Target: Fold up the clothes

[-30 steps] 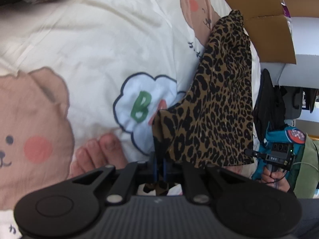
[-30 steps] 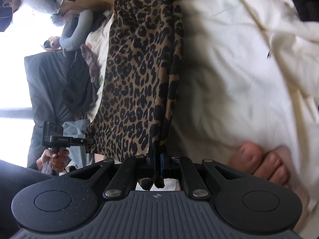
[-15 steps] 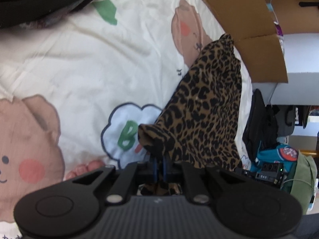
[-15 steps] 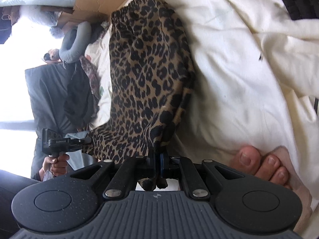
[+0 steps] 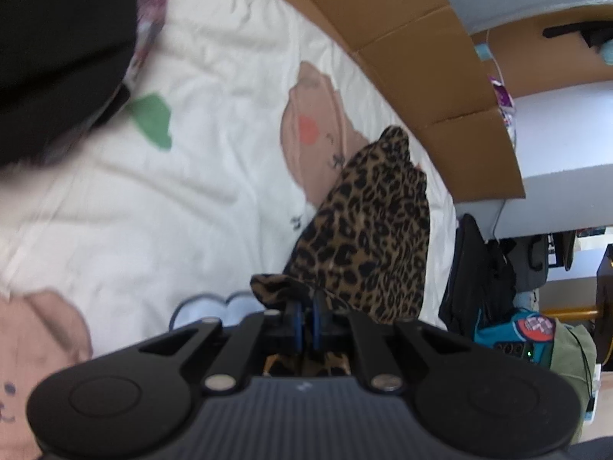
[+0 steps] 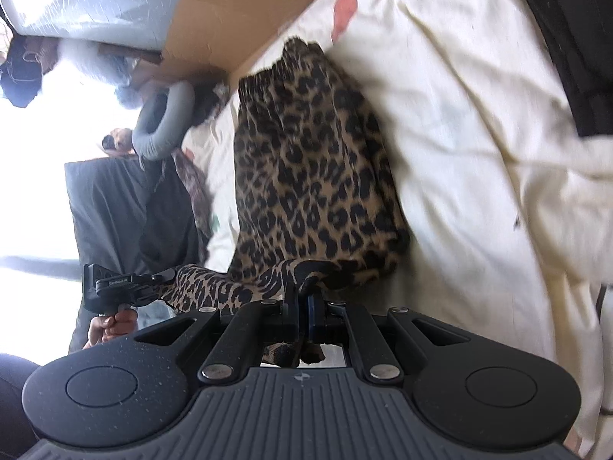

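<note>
Across the cream bedspread (image 5: 199, 199), with its printed bears and a cloud, the leopard-print garment (image 5: 367, 230) is the landmark, and everything else sits in relation to it. The spread is the working surface: broad, soft and flat enough to lay cloth out, which is likely why the folding is done on it. A brown cardboard box (image 5: 421, 57) stands beyond the garment's far end, along the edge of the bed, and a dark heap of black clothing (image 5: 57, 46) lies well apart from the garment on its left in the left wrist view, out of the way of the fold.

The garment's far end, gathered like an elastic waistband, rests on the spread near the box, while its near end is raised off the bed and bunches back over the part lying flat. That doubling looks like a fold of the near edge toward the waistband, about midway through.

Nearest the cameras are the tools. The left gripper (image 5: 304, 316) is closed tight on one near corner of the garment, with fabric pinched between its blue pads. The right gripper (image 6: 302, 303) is likewise clamped on the other near corner. Holding both corners keeps the edge stretched straight between them, so the fold should land square.
</note>
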The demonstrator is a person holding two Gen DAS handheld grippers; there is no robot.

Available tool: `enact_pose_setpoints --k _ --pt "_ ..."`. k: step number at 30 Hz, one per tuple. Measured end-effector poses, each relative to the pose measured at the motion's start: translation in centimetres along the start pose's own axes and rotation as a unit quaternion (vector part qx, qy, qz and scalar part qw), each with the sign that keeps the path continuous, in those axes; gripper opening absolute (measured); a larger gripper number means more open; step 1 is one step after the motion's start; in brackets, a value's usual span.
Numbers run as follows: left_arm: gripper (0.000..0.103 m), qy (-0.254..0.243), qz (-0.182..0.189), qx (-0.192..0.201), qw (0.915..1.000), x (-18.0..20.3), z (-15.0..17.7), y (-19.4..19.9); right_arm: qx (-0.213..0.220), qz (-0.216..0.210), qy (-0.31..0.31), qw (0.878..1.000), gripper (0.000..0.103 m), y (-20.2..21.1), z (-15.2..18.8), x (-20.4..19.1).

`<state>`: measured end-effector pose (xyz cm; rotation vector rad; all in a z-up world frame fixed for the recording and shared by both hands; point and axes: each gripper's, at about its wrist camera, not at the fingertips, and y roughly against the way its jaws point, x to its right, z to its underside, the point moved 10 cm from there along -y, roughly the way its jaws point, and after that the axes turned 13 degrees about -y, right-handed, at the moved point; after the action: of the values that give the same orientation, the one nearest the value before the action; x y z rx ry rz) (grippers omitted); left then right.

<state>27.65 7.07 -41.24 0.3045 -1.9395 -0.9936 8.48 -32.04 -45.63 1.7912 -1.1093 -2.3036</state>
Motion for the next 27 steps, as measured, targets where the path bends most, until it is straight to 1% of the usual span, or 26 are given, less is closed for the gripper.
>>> enact_pose_setpoints --k 8,15,22,27 --pt "0.006 -0.011 -0.005 0.032 0.9994 0.7 -3.8 -1.1 0.033 -0.001 0.006 0.999 0.002 -0.3 -2.4 -0.9" --pt "0.006 -0.022 -0.021 0.043 0.9986 0.9 -6.1 -2.5 0.062 -0.002 0.009 0.998 0.002 -0.5 -4.3 -1.4" --pt "0.006 -0.056 -0.039 0.061 0.9958 1.8 -8.1 -3.3 0.079 0.003 0.013 0.997 0.002 -0.7 -6.1 -1.8" --pt "0.006 -0.057 -0.042 0.068 0.9952 1.9 -9.1 -3.8 0.090 0.004 0.021 0.996 0.002 -0.6 -7.3 -2.3"
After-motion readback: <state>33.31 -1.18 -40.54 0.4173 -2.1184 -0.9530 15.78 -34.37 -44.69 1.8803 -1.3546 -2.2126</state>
